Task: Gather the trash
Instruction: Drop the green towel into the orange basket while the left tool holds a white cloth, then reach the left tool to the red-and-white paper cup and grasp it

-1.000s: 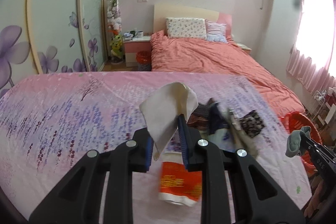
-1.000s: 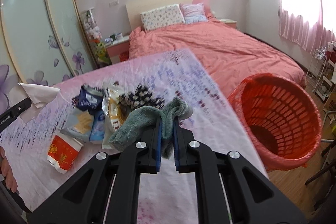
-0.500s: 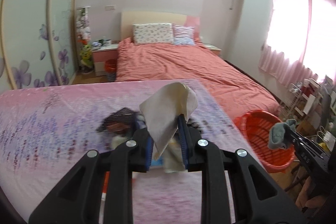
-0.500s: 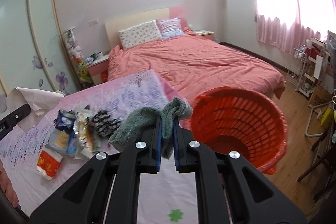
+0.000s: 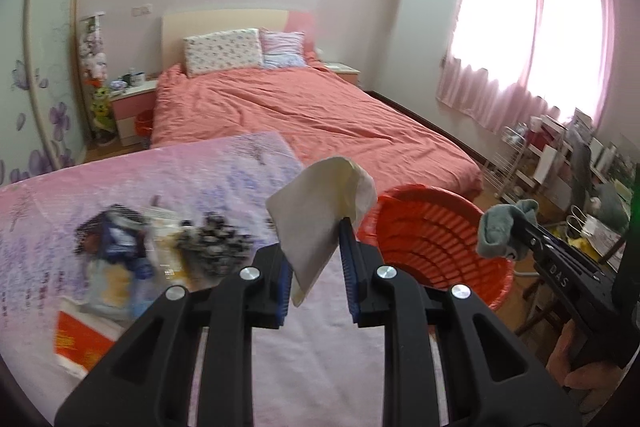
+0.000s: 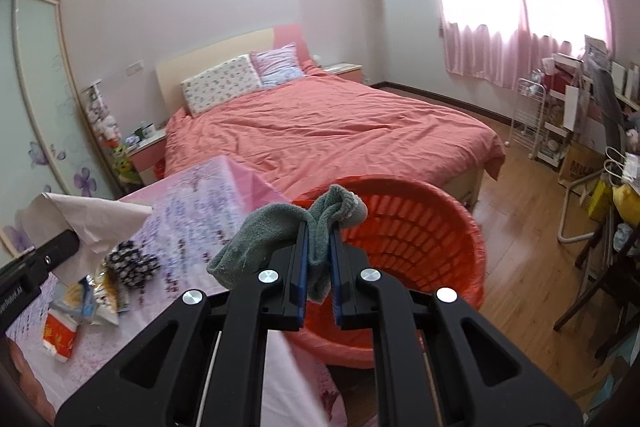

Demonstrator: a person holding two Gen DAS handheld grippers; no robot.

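The left hand-held gripper [image 5: 316, 267] is clamping a crumpled piece of whitish paper [image 5: 320, 211] between its blue pads, the paper sticking up above the fingertips and hanging a little below them. The right hand-held gripper [image 6: 319, 263] is pinched tight on a grey-green sock [image 6: 280, 231], which is draping over to the left and bunching up above the fingers. In the left wrist view the right hand-held gripper is showing at the right edge with the sock at its tip, above the near rim of a red plastic basket [image 5: 432, 239]. In the right wrist view the sock is hanging just in front of the basket's [image 6: 420, 239] near rim. The basket is standing on the wooden floor [image 6: 520, 267] beside a surface covered with a pink and lilac floral cloth [image 5: 200, 179]. On that cloth, left of the grippers, a pile of wrappers and packets [image 5: 132, 251] is lying, with a black-and-white patterned item [image 5: 216, 243] and a red-and-white packet [image 5: 80, 339]; motion is blurring them. Behind, a bed with a salmon cover [image 5: 304, 111] and two pillows [image 5: 244, 49] is standing by the pink-curtained window [image 5: 532, 39].
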